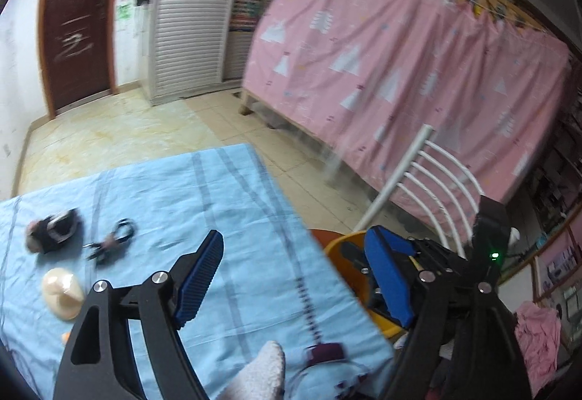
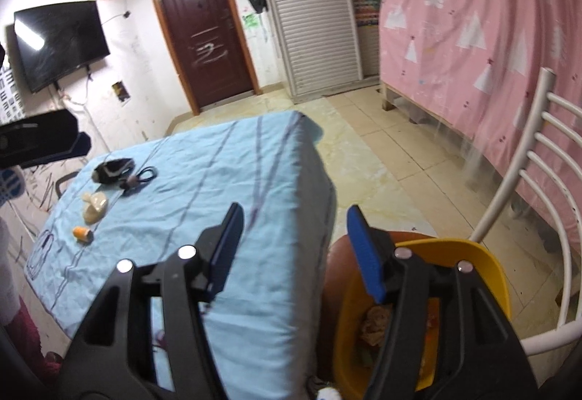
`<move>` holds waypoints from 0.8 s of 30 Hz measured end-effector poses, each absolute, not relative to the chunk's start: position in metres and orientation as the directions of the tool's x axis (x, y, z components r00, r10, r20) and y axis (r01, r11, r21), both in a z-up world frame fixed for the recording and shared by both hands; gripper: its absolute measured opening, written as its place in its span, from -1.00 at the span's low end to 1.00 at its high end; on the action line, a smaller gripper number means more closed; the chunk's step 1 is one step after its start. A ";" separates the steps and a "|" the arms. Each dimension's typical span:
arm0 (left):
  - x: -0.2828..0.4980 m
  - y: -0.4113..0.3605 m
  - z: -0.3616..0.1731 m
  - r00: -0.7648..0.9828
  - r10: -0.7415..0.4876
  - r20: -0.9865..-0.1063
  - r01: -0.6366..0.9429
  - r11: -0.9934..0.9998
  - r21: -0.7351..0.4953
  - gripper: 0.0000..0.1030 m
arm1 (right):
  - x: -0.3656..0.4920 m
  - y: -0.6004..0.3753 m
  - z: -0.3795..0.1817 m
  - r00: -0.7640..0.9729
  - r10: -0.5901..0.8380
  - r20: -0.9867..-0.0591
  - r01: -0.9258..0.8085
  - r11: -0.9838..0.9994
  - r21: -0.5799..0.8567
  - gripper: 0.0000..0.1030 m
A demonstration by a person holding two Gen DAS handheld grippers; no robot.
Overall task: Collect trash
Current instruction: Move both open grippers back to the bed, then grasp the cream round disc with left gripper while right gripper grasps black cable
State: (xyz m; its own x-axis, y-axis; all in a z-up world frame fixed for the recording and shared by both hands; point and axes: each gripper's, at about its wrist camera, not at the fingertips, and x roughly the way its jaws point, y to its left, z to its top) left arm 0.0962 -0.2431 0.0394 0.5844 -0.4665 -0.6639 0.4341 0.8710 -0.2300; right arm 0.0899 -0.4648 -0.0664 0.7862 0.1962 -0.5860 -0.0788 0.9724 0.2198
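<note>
My right claw (image 2: 294, 218) stands open and holds nothing; the yellow trash bin (image 2: 487, 269) sits just under its right finger. My left claw (image 1: 294, 254) is open and empty too, over the blue table cloth (image 1: 203, 189).

I am seeing a pink curtain (image 2: 483, 47) hanging along the right, a white chair (image 2: 538, 189) standing near it, a dark door (image 2: 207, 25) and a wall-mounted television (image 2: 60, 43) facing me.
</note>
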 end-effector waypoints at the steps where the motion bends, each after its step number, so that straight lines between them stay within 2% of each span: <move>1: 0.096 -0.233 0.039 0.601 -0.447 -0.662 0.414 0.883 -0.220 0.39 | 0.092 -0.458 -0.066 0.783 0.204 -0.588 -0.091 0.972 0.216 0.13; 12: 0.112 -0.135 0.016 0.660 -0.297 -0.690 0.197 0.955 -0.223 0.40 | 0.112 -0.397 -0.061 0.748 0.261 -0.610 -0.192 0.965 0.177 0.21; 18: 0.123 -0.095 -0.003 0.661 -0.208 -0.720 0.093 0.976 -0.197 0.60 | 0.120 -0.365 -0.058 0.728 0.283 -0.624 -0.241 0.958 0.153 0.24; 24: 0.137 -0.063 -0.023 0.627 -0.175 -0.759 0.057 0.982 -0.180 0.64 | 0.129 -0.342 -0.059 0.711 0.301 -0.635 -0.278 0.950 0.140 0.30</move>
